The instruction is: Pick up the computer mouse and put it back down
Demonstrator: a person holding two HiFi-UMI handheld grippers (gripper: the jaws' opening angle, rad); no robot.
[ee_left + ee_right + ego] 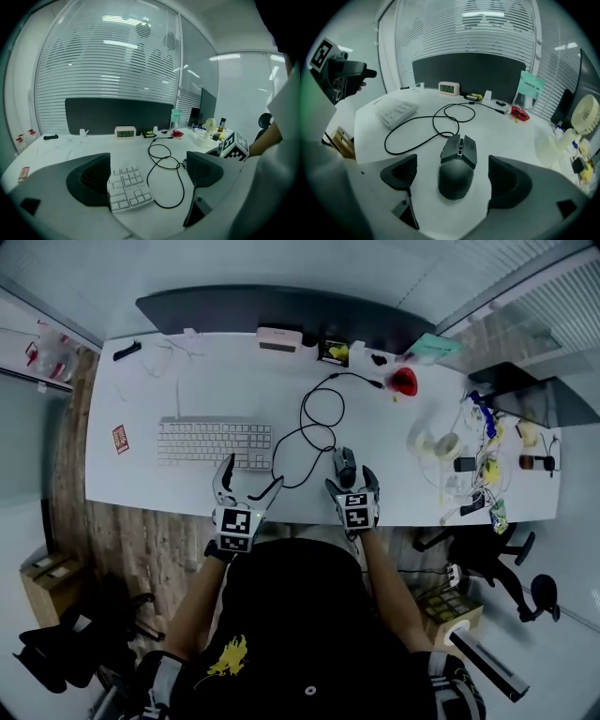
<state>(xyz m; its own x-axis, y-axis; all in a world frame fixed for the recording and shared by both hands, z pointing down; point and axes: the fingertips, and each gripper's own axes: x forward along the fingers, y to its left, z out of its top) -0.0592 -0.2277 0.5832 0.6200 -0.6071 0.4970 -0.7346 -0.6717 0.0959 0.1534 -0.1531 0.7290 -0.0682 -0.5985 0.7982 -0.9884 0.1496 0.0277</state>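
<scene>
The right gripper (453,177) is held wide open around the computer mouse (458,161), which is set flat on the white desk (511,136), untouched by either pad. The left gripper (147,176) is likewise spread wide near the keyboard (126,187), with nothing gripped.

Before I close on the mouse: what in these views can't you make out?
- Head view: the mouse is small and dark; its gap to the right gripper is unreadable.
- Left gripper view: the left gripper hides the mouse and much of the keyboard behind its jaws.
- Right gripper view: the cable's far end is too small to trace.
- Head view: clutter on the right of the desk is blurred.
</scene>
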